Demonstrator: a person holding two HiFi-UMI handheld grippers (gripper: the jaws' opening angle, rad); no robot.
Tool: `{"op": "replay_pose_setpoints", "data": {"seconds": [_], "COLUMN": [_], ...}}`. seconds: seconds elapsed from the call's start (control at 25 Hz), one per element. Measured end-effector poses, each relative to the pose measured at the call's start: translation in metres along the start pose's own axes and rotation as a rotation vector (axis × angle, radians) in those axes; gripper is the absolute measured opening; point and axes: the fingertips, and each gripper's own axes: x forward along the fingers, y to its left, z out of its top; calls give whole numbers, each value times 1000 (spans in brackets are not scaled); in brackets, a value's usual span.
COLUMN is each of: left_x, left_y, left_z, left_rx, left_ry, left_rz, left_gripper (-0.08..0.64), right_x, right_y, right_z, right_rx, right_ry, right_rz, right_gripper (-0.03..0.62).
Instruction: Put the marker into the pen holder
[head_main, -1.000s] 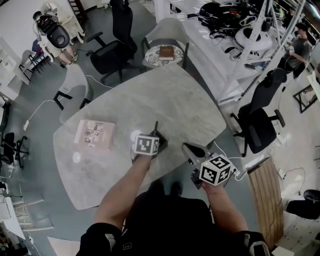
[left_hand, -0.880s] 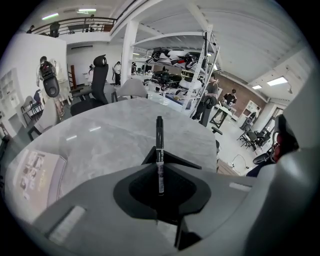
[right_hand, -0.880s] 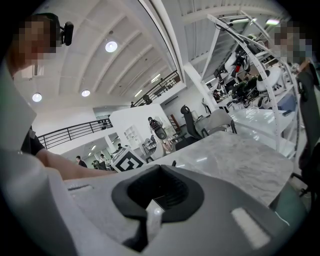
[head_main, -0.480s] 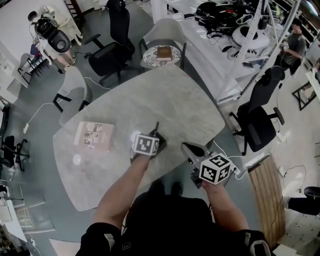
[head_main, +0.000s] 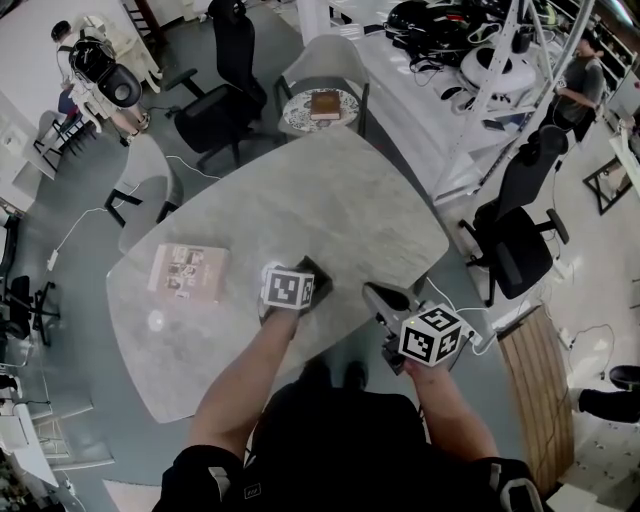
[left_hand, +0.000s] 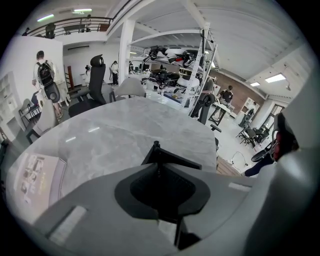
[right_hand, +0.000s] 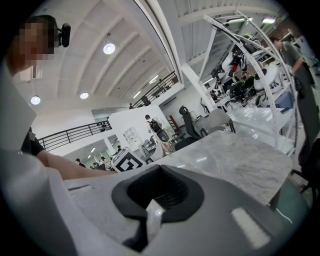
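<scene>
Two hand-held grippers (head_main: 312, 270) (head_main: 384, 296), one book (head_main: 190, 270) on one table (head_main: 330, 200)

The right tongs (right_hand: 161, 169) sit pressed together, the marble table (right_hand: 240, 155) and the left gripper's marker cube (right_hand: 125, 160) beyond

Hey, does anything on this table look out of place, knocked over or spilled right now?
Nothing stands out. The book lies flat on the marble table, the black pen holder stands just ahead of the left gripper, and nothing is spilled. No marker shows in any view, though.
</scene>
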Motion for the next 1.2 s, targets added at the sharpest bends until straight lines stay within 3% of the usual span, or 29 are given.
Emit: {"op": "replay_pose_setpoints", "data": {"seconds": [0.28, 0.52, 0.68, 0.92, 1.2], "left_x": [-8, -45, -78, -128, -181], "left_y": [-2, 1, 5, 15, 23], "left_z": [-3, 11, 13, 17, 28], "left_rx": [-6, -21, -76, -53, -49], "left_ry": [-54, -211, -316, -406, -561], "left_rz": [-14, -3, 6, 23, -43], "left_gripper": [63, 67, 67, 67, 63], "right_x": [-2, -8, -13, -16, -4], "right_y": [1, 7, 16, 33, 52], "right_z": [-2, -2, -3, 9, 27], "right_rx": [-2, -14, -36, -94, -147], "right_ry": [-3, -7, -1, 7, -14], "right_rz": [7, 36, 69, 83, 71], "right_gripper": [3, 3, 3, 3, 3]}}
